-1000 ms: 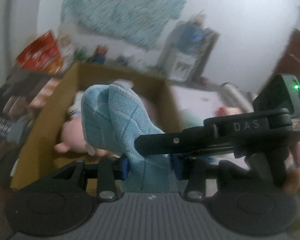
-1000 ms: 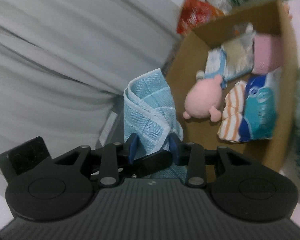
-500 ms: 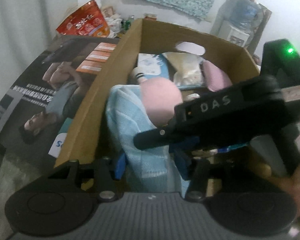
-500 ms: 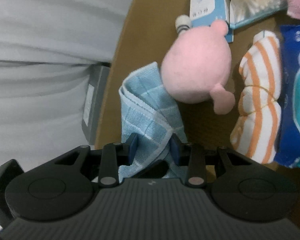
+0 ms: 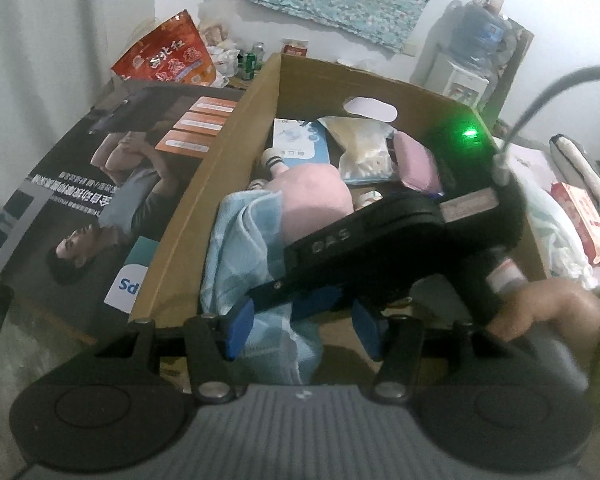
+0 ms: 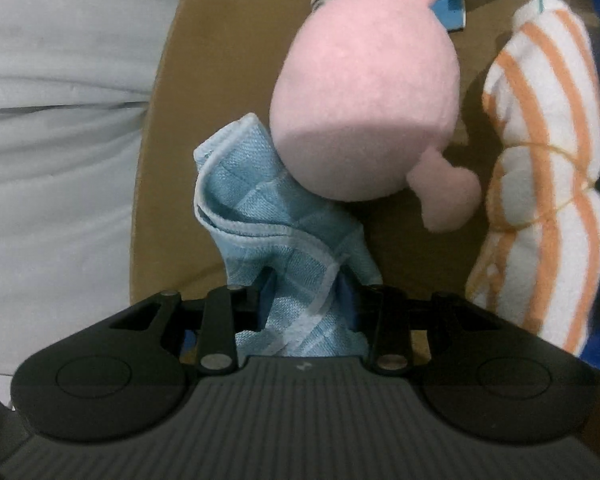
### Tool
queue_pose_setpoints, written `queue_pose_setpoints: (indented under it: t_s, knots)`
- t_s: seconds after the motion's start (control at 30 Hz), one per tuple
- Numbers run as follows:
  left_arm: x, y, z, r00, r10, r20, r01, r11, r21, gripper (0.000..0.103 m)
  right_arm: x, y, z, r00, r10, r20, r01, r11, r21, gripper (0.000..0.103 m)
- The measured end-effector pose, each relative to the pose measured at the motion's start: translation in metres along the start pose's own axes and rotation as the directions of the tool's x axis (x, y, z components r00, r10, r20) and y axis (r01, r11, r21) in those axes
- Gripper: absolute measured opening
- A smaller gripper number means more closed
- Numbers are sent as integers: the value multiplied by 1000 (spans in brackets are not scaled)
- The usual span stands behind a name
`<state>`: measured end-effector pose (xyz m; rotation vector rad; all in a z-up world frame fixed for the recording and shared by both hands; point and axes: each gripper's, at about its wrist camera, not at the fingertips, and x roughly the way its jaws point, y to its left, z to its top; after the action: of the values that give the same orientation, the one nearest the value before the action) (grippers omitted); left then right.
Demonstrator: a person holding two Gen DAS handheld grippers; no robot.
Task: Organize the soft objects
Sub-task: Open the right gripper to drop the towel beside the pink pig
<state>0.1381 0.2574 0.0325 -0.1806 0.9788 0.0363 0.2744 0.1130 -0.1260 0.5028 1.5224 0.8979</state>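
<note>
A light blue checked cloth [image 6: 268, 216] lies folded inside the cardboard box [image 6: 168, 152], pressed against a pink plush toy [image 6: 364, 92]. My right gripper [image 6: 306, 300] is shut on the cloth's near end. In the left wrist view the cloth [image 5: 244, 256] shows low in the box [image 5: 204, 184] beside the pink plush [image 5: 312, 196]. My left gripper [image 5: 304, 332] has opened; its blue pads stand apart on either side of the cloth. The right gripper's black body [image 5: 380, 248] crosses in front of it.
The box also holds an orange-striped white towel [image 6: 540, 208], a blue packet [image 5: 300, 144], a clear bag [image 5: 364, 152] and a pink sponge [image 5: 414, 160]. A printed flat carton [image 5: 112, 200] and a red snack bag [image 5: 168, 56] lie left of the box. Grey fabric [image 6: 60, 160] lies outside.
Both grippers lowered the cloth deeper into the box, against the pink plush. My left gripper's pads spread apart and let go of the cloth; the right stays clamped.
</note>
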Motion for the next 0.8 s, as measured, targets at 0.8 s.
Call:
queue_pose_setpoints:
  t_s: [0.8]
  knots:
    - [-97, -183, -65, 922, -338, 189, 278, 918, 284, 94, -334, -140, -260, 723, 258, 641, -257, 962, -96, 77]
